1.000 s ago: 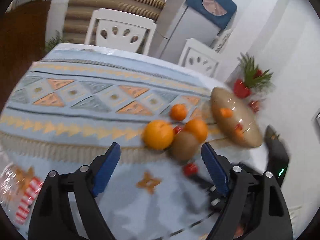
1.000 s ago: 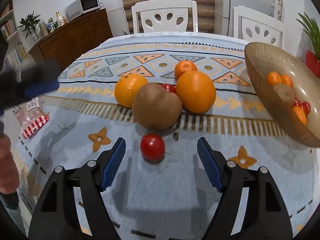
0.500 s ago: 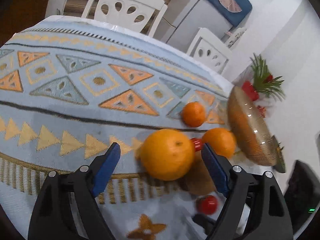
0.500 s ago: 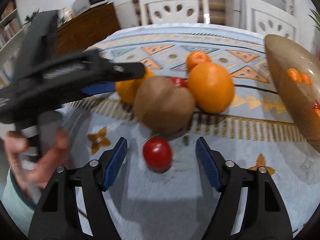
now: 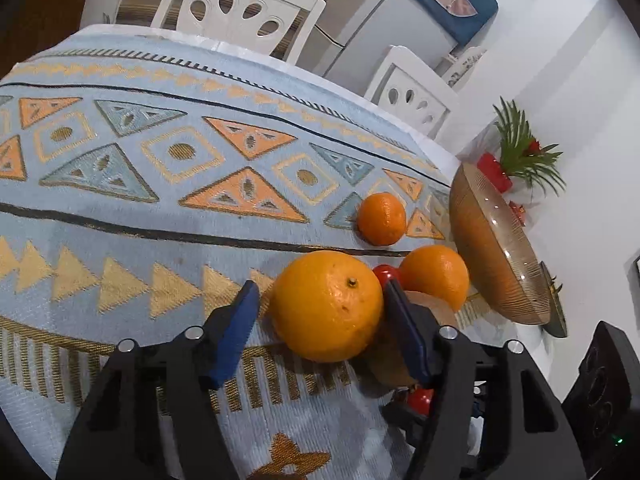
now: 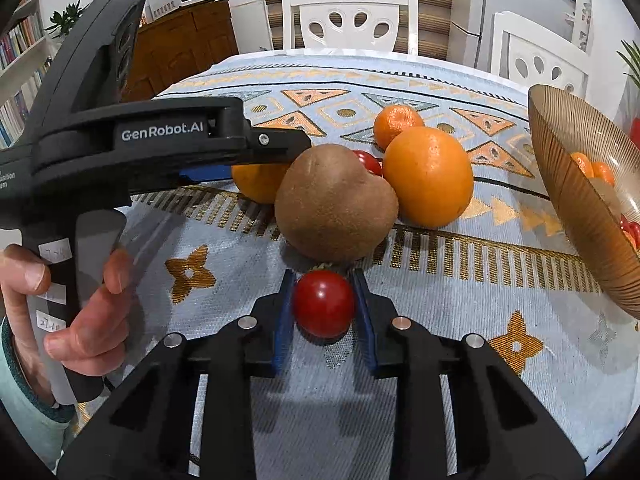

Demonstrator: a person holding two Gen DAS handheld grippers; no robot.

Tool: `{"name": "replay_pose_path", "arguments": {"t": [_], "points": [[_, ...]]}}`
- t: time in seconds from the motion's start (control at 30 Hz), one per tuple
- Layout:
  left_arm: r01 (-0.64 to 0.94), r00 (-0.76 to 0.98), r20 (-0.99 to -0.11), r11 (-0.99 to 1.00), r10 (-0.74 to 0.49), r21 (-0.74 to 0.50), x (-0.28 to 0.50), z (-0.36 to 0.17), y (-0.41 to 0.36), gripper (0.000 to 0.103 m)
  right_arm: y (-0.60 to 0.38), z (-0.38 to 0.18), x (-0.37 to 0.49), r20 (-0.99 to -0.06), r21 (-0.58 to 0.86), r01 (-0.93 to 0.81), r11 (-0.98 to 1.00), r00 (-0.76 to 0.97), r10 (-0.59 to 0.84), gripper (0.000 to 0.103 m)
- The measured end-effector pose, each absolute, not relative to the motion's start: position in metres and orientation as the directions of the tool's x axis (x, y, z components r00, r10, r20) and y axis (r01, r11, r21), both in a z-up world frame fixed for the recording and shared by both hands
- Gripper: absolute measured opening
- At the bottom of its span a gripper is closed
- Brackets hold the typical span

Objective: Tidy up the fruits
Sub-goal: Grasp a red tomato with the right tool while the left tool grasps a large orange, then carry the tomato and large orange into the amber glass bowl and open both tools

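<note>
Two grasps run together: nearest, the right gripper (image 6: 323,305) pinches a cherry tomato (image 6: 323,303) on the table (image 6: 420,344); squeeze lightly. Farther, the left gripper (image 5: 322,309), spread, straddles an orange (image 5: 326,305); centre it before closing, then carry it to the bowl (image 6: 576,184).

Patterned tablecloth (image 5: 168,240) under fruit (image 5: 380,219) and bowl (image 5: 496,256)

left wrist: close, low | right wrist: close, low | shared: kiwi (image 6: 336,204)

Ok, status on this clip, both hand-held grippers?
Left hand-held gripper open around big orange, not clamped. Right hand-held gripper shut on cherry tomato. Kiwi close ahead; bowl right.
</note>
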State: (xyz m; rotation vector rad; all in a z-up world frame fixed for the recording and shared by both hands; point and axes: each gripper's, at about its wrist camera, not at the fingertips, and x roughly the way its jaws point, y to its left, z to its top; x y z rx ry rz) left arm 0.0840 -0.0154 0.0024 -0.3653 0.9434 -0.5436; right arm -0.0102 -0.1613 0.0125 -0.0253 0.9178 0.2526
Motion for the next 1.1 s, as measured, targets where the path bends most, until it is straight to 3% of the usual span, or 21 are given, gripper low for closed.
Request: {"name": "replay_pose_path", "arguments": {"t": [0.1, 0.23, 0.27, 0.3, 0.33, 0.6, 1.1], "points": [[0.279, 0.468, -0.659, 0.806, -0.589, -0.522, 0.084, 0.002, -0.015, 0.060, -0.161, 0.015, -0.014, -0.776, 0.088, -0.237, 0.968, 0.593, 0.215, 0.029], [0.279, 0.467, -0.663, 0.809, -0.584, -0.517, 0.086, 0.001, -0.018, 0.067, -0.158, 0.017, -0.019, -0.766, 0.068, -0.249, 0.966, 0.607, 0.210, 0.029], [0.280, 0.469, -0.667, 0.814, -0.579, -0.509, 0.085, 0.001, -0.019, 0.065, -0.159, 0.018, -0.024, -0.766, 0.067, -0.248, 0.967, 0.609, 0.209, 0.029], [0.289, 0.465, -0.666, 0.812, -0.582, -0.508, 0.084, 0.001, -0.020, 0.055, -0.159, 0.018, -0.026, -0.764, 0.068, -0.246, 0.967, 0.610, 0.209, 0.029], [0.297, 0.467, -0.665, 0.812, -0.583, -0.503, 0.083, 0.003, -0.020, 0.055, -0.160, 0.019, -0.027, -0.761, 0.073, -0.244, 0.967, 0.613, 0.212, 0.029], [0.241, 0.549, -0.624, 0.820, -0.557, -0.519, 0.077, 0.013, 0.005, 0.054, -0.178, 0.031, -0.033, -0.705, 0.176, -0.248, 0.953, 0.644, 0.297, 0.029], [0.238, 0.579, -0.597, 0.816, -0.554, -0.527, 0.063, 0.028, 0.007, 0.054, -0.200, 0.039, -0.029, -0.677, 0.250, -0.205, 0.946, 0.662, 0.322, 0.029]]}}
